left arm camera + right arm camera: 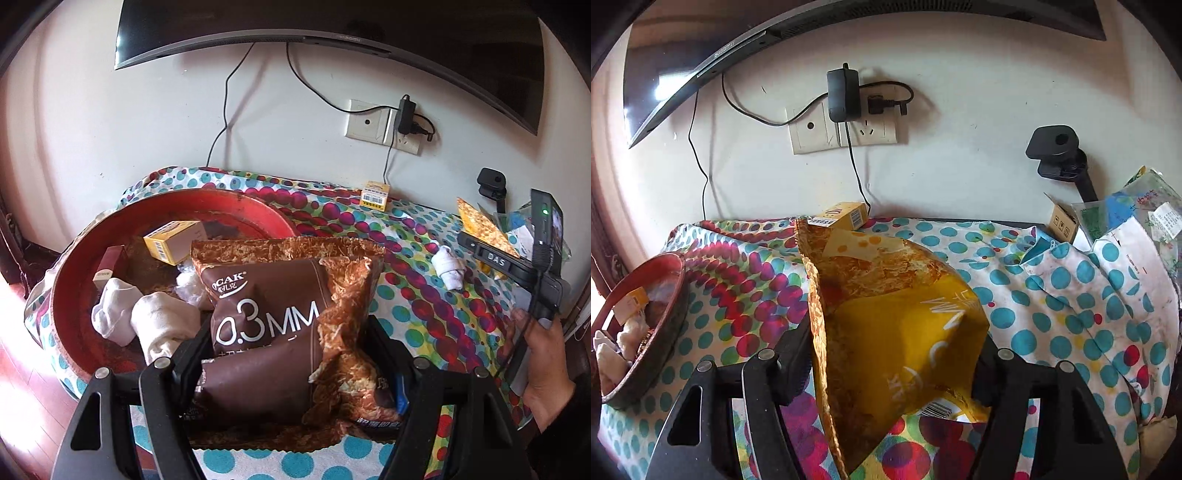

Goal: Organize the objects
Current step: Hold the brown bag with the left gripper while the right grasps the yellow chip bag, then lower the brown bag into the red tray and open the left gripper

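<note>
Brown snack bag (273,325) clamped crosswise in left tongs (291,354), both black pads pressing its sides, white "0.3MM" lettering facing the lens, crinkled golden edge on the right. Bag hanging partly over near rim of red round tray (74,266), which sits on bench under polka-dot cloth (424,295). Inside tray: yellow box (173,242), dark red box (109,264) leaning on left wall, two rolled white socks (147,317) side by side, crumpled clear wrapper (190,284) behind them. Third rolled sock (450,266) alone on cloth, well right of tray. Small yellow box (375,195) at back of bench against wall, below wall socket (384,125) with black adapter plugged in. Bottom edge of TV (332,37) above. At right edge, hand (546,369) gripping the other tool's handle. Right tongs (897,354) clamped on yellow snack bag (908,332), held upright, orange crinkled top seam toward wall, barcode low at front; pads tight on both sides. Red tray far left in right wrist view, apart from yellow bag. Black clamp mount (1060,155) and clear bags with printed labels (1137,214) at far right of bench.
</note>
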`<action>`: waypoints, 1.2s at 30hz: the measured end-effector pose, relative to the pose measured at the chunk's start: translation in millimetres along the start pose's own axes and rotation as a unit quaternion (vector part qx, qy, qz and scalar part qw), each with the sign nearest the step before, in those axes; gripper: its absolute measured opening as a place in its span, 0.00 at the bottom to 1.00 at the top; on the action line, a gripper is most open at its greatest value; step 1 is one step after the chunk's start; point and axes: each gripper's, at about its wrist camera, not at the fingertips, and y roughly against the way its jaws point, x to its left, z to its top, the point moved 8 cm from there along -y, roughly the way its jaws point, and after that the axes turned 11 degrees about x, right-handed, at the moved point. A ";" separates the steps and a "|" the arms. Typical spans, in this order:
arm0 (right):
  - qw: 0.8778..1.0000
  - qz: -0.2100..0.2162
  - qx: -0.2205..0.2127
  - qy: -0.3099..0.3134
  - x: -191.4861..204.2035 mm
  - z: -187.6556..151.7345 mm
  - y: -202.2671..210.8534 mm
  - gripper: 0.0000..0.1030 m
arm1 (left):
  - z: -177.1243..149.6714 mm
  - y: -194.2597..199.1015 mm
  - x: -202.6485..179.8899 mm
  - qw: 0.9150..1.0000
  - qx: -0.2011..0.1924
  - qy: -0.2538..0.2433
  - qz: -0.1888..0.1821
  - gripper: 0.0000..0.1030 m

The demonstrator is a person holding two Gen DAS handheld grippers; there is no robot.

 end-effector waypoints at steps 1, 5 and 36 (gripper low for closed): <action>1.000 0.000 0.000 -0.003 -1.1 -1.5 0.5 0.63 | 0.6 0.8 7.0 1.000 0.000 0.006 0.007 0.75; 1.000 0.005 0.005 -0.008 -6.4 -8.0 -3.3 0.63 | -3.3 5.0 35.0 0.999 0.006 0.025 0.027 0.75; 0.997 -0.023 -0.033 0.061 20.2 -8.6 11.2 0.65 | 43.3 -36.1 175.5 0.980 0.022 0.093 0.177 0.75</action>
